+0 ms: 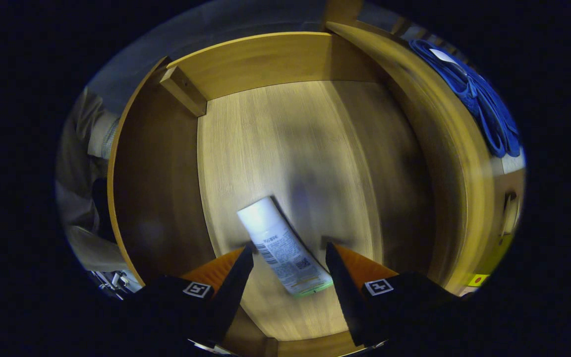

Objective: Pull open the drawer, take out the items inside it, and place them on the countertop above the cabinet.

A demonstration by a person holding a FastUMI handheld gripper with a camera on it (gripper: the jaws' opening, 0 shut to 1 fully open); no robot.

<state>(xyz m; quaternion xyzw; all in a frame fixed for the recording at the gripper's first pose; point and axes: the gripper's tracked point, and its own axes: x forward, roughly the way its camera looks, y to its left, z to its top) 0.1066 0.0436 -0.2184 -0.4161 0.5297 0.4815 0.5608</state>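
Note:
I look down into an open wooden drawer (265, 59) with a pale wood floor. A white tube with a printed label and a green end (283, 245) lies between my two fingers, slanting so that its white end reaches out beyond the fingertips. My gripper (289, 250) is open around it; the left fingertip (246, 255) is close to or touching the tube's side, while the right one stands a little apart from it. The picture is motion-blurred.
The drawer's walls ring the floor on all sides, with a wooden block (184, 89) in the far left corner. A blue cloth (484, 104) lies outside the right wall. A person's light trouser leg (80, 148) stands outside the left wall.

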